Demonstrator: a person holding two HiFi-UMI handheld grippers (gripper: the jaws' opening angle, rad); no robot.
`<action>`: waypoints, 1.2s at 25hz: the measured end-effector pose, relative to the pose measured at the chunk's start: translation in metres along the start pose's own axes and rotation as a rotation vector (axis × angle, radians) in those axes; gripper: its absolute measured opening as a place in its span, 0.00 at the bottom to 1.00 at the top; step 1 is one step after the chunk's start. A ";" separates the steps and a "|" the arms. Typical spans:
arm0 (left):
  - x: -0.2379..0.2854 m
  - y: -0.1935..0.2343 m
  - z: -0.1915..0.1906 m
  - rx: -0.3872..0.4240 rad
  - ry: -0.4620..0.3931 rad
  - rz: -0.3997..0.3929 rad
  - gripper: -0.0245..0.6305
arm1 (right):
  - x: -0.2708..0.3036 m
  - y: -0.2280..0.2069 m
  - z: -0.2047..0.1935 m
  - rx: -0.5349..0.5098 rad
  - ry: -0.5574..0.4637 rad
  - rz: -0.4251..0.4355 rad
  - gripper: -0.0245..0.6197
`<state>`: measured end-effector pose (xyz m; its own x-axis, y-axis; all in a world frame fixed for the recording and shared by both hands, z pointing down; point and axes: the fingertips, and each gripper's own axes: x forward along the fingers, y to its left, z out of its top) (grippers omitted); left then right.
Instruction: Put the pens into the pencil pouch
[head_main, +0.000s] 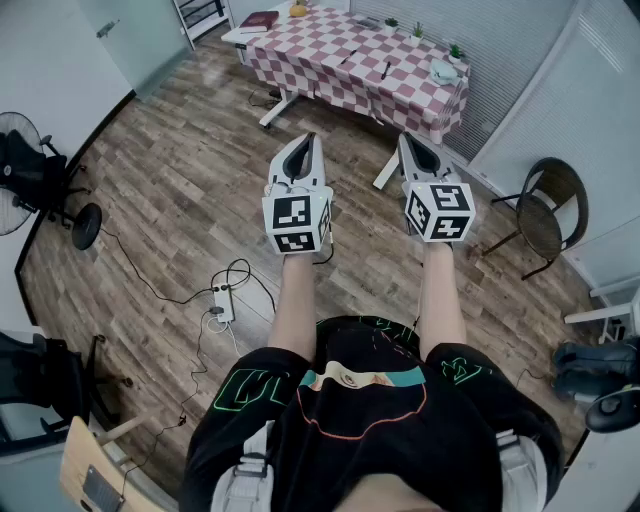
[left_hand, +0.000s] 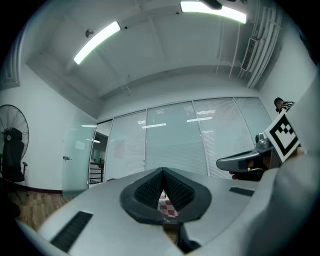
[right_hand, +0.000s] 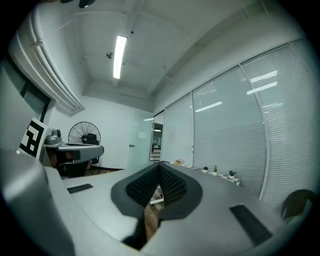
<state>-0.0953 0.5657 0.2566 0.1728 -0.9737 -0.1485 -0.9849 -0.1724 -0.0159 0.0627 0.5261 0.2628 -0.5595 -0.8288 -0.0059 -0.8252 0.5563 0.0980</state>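
So, fan (head_main: 12, 190): one, at 9 o'clock in the head view, on the wooden floor.
book (head_main: 260, 19): one, dark red, on the table's left end at 11 o'clock.
left gripper (head_main: 308, 140): one, pointing toward 12 o'clock, jaws pressed together with nothing between them.
table (head_main: 300, 45): one, under a red-and-white checked cloth at 12 o'clock, well apart from both grippers.
pens (head_main: 347, 57): two dark ones that I can make out, lying apart on the cloth, outside the pouch.
right gripper (head_main: 408, 140): one, just beside the left, jaws closed on nothing.
plants (head_main: 418, 30): three small pots along the table's far edge.
pouch (head_main: 443, 71): one pale thing at the table's right end, at 1 o'clock; its contents are too small to tell.
chair (head_main: 548, 205): one, at 3 o'clock.
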 end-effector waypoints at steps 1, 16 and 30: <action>-0.001 0.003 -0.001 0.001 0.002 -0.001 0.03 | 0.002 0.003 0.000 0.000 -0.001 0.001 0.04; -0.006 0.035 -0.015 -0.046 0.020 0.002 0.03 | 0.007 0.019 -0.009 0.051 0.024 -0.036 0.04; 0.020 0.047 -0.025 -0.113 0.006 -0.013 0.03 | 0.023 -0.004 -0.003 0.039 0.036 -0.057 0.04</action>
<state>-0.1377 0.5347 0.2782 0.1863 -0.9721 -0.1428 -0.9752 -0.2007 0.0938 0.0532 0.5046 0.2655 -0.5086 -0.8606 0.0257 -0.8586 0.5092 0.0599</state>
